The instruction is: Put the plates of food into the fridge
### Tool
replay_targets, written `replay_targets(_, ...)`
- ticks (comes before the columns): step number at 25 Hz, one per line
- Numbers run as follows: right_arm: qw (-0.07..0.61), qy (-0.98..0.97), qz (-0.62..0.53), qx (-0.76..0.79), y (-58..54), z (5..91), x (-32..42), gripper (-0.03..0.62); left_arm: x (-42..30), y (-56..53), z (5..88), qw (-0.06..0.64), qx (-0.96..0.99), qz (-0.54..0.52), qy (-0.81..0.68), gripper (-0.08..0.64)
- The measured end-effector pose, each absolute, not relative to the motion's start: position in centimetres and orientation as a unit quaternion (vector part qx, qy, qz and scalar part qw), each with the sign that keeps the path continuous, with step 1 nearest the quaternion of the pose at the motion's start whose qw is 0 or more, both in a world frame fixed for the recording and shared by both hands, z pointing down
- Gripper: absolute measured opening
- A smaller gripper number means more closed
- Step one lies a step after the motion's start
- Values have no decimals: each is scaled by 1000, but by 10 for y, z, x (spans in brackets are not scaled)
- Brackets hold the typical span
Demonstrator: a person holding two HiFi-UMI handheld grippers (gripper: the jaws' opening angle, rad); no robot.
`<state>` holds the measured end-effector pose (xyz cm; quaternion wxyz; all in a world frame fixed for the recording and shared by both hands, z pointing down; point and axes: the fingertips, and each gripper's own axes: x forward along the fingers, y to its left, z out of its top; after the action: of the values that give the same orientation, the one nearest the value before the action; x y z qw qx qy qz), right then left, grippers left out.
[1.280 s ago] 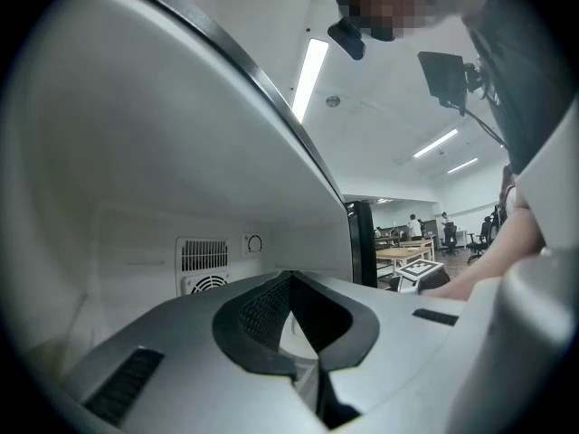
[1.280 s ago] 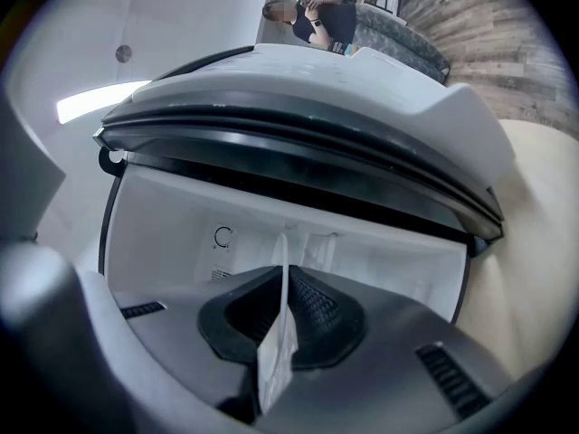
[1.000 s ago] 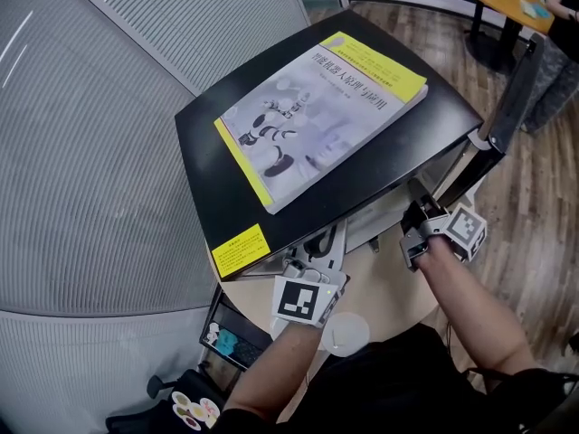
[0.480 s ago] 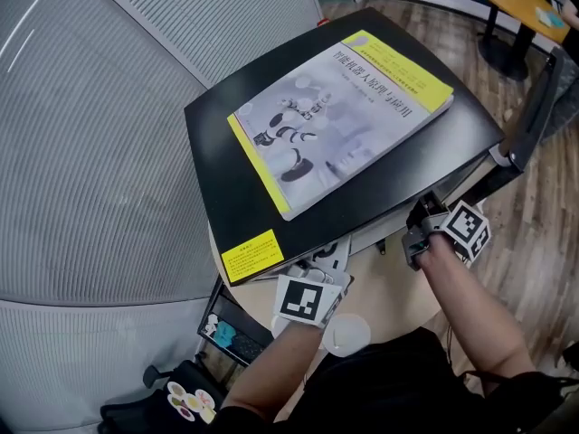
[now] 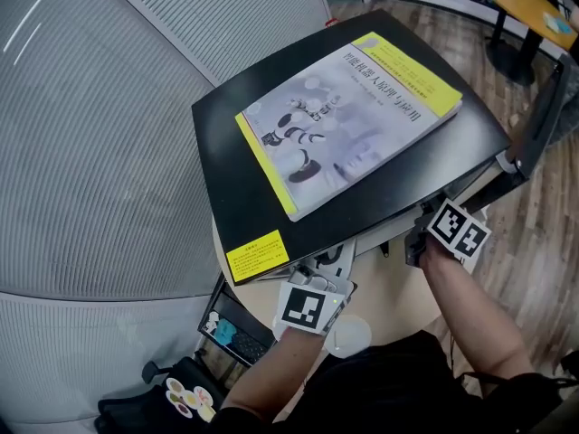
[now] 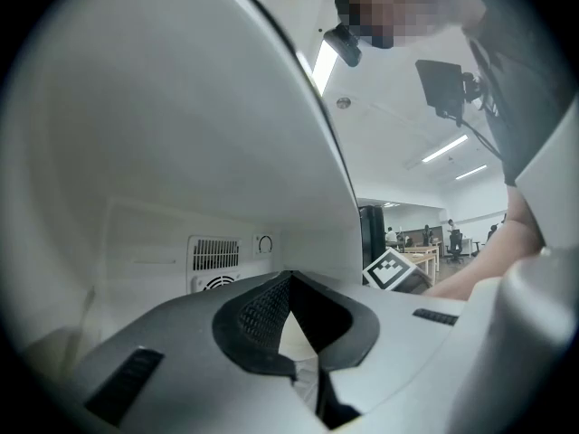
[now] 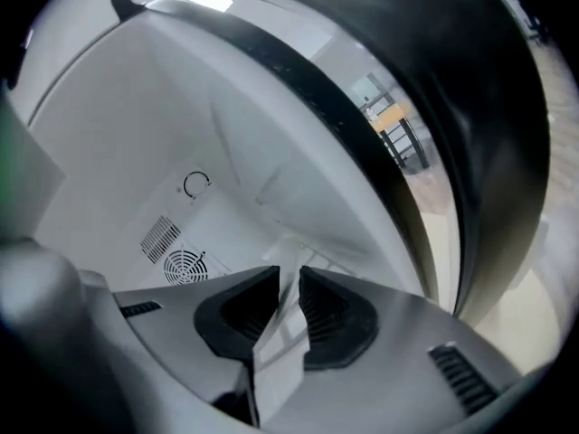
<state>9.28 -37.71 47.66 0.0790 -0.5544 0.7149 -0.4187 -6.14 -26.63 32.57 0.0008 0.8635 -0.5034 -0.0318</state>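
A small black fridge point(image 5: 253, 165) stands on a round beige table point(image 5: 398, 297), its door point(image 5: 543, 107) swung open to the right. Both grippers reach into its mouth, so the head view shows only their marker cubes, left point(image 5: 305, 307) and right point(image 5: 460, 231). Inside the white cabinet my left gripper point(image 6: 289, 278) has its tips together, with only a pale sliver behind them. My right gripper point(image 7: 289, 274) is opening: a narrow gap shows between its pads, with the shelf behind and nothing pressed between them. No plate of food is in view.
A large book point(image 5: 353, 107) with a yellow edge lies on the fridge top. A fan vent point(image 7: 184, 265) and a dial point(image 7: 195, 184) sit on the back wall. A white round object point(image 5: 348, 333) rests near the table's front edge. A black case point(image 5: 231, 333) stands lower left.
The head view has shifted, so the fridge sits slightly higher and further right. The right gripper's marker cube has turned more towards the camera. Both grippers stay at the fridge mouth.
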Motion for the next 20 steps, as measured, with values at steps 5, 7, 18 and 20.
replay_targets(5, -41, 732, -338, -591, -378, 485, 93, 78, -48, -255, 319, -6, 870, -29, -493, 2)
replay_targets(7, -77, 738, -306, -597, -377, 487, 91, 98, -46, -252, 319, -7, 869, -24, -494, 2)
replay_targets(18, -59, 762, -267, -587, -365, 479, 94, 130, -51, -230, 318, -9, 854, -1, -521, 2)
replay_targets(20, -36, 769, -263, -581, -361, 474, 94, 132, -53, -226, 320, -10, 851, 2, -525, 2)
